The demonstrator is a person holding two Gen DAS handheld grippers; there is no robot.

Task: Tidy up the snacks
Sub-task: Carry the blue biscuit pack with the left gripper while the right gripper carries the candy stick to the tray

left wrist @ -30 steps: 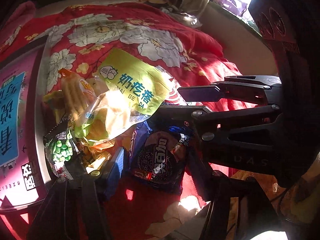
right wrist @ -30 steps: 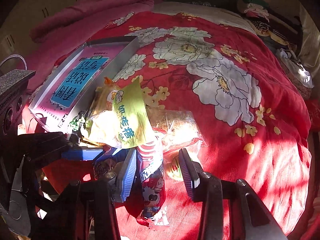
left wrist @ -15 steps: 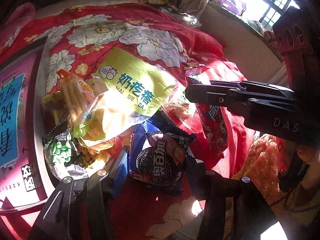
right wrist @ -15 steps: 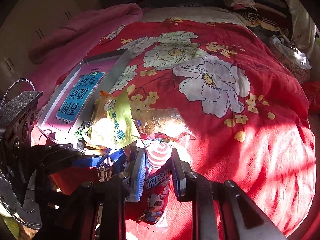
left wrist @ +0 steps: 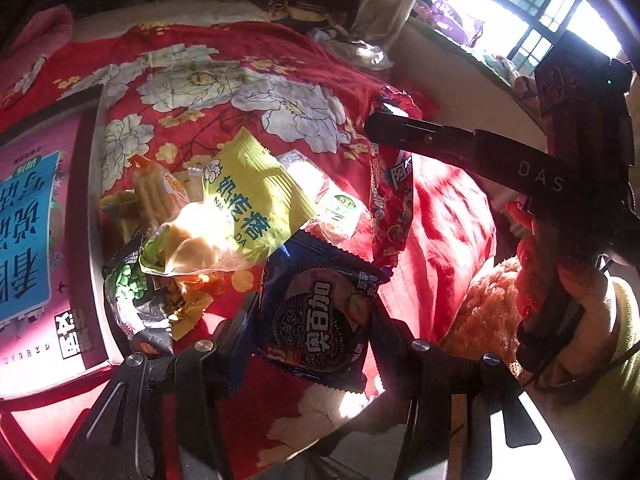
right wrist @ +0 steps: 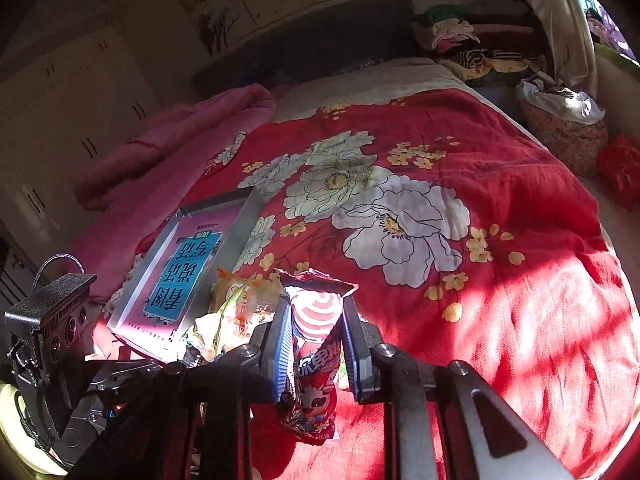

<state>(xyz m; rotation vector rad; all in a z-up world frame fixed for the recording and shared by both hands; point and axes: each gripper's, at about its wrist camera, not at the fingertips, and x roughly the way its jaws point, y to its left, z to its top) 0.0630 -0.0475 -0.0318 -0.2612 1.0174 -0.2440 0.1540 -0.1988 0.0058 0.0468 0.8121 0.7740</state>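
My left gripper (left wrist: 314,312) is shut on a blue cookie packet (left wrist: 320,320), held just above the red floral blanket (left wrist: 248,64). Behind it lies a snack pile: a yellow-green bag (left wrist: 248,200), a green pea packet (left wrist: 128,284), a wafer pack (left wrist: 156,192) and a clear bag (left wrist: 336,204). My right gripper (right wrist: 315,308) is shut on a red lollipop packet (right wrist: 316,344), lifted clear of the blanket. In the left wrist view that right gripper (left wrist: 384,124) reaches in from the right, with the red packet (left wrist: 390,208) hanging from it.
A grey tray (right wrist: 248,220) with a pink and blue printed sheet lies left of the pile. A pink quilt (right wrist: 168,140) is at the far left, and clothes and a fabric basket (right wrist: 560,136) at the far right. A hand (left wrist: 560,264) holds the right gripper.
My right gripper has shut on the red lollipop packet and lifted it out of the pile, up and to the right. My left gripper has tightened on the blue cookie packet and risen a little.
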